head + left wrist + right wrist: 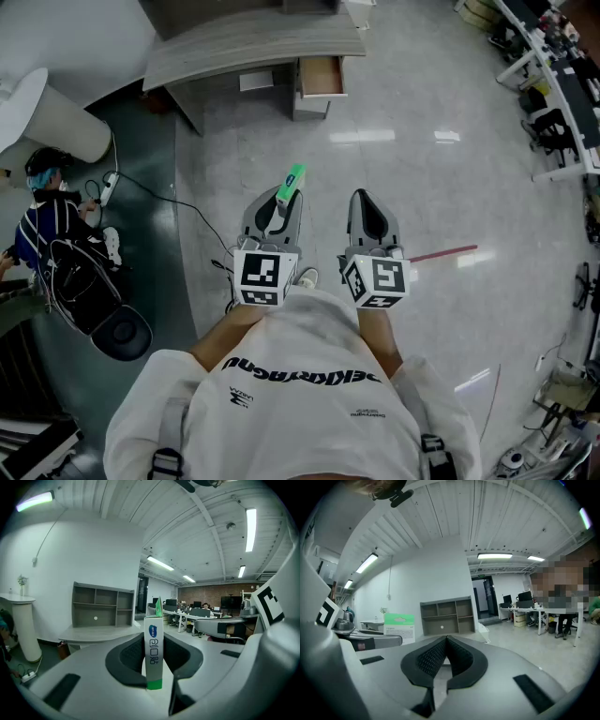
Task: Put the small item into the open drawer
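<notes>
Left gripper (pixel 153 638) jaws clamped on the one small box (pixel 153 660), white with green ends. Right gripper (pixel 446 639) jaws together, nothing between. Two grippers, one box, one open drawer (pixel 322 77), one desk (pixel 253 42). The box's long axis runs along the jaws, with its far end sticking out past the tips and pointing forward toward the desk. Box held above the floor (pixel 441 197), well apart from the drawer.
</notes>
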A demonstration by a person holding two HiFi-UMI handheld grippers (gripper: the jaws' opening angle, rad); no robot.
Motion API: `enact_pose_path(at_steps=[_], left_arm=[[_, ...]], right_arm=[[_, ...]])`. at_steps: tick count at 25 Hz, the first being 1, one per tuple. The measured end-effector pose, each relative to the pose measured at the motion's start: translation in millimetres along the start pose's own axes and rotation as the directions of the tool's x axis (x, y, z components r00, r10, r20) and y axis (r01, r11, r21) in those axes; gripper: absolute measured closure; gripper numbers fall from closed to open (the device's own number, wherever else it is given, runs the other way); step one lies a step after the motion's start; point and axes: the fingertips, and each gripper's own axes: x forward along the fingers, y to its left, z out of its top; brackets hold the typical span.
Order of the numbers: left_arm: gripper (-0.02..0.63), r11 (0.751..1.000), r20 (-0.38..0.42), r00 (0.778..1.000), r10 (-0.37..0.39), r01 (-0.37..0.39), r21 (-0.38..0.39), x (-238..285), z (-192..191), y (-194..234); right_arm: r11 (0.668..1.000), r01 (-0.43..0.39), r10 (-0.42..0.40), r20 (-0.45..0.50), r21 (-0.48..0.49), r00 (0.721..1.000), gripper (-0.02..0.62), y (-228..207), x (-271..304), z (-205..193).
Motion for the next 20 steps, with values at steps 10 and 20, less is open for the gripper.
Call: enact_pose_path(at_steps=[10, 20], left_arm=[[0.509, 1.000, -0.014, 1.000, 0.027, -0.027, 0.001, -7.4, -11.4, -31.4], [0.509, 0.999, -0.045, 0.998, 0.042, -0.042, -0.001, 1.3, -29.4, -38.9]], right_arm=[[0.997, -0.058, 0.056, 0.034, 0.057, 0.998, 0.563, -15.4, -20.3, -6.1], [0.996, -0.074, 0.074, -0.013, 0.042, 0.997, 0.563, -24.8, -11.8, -23.1]])
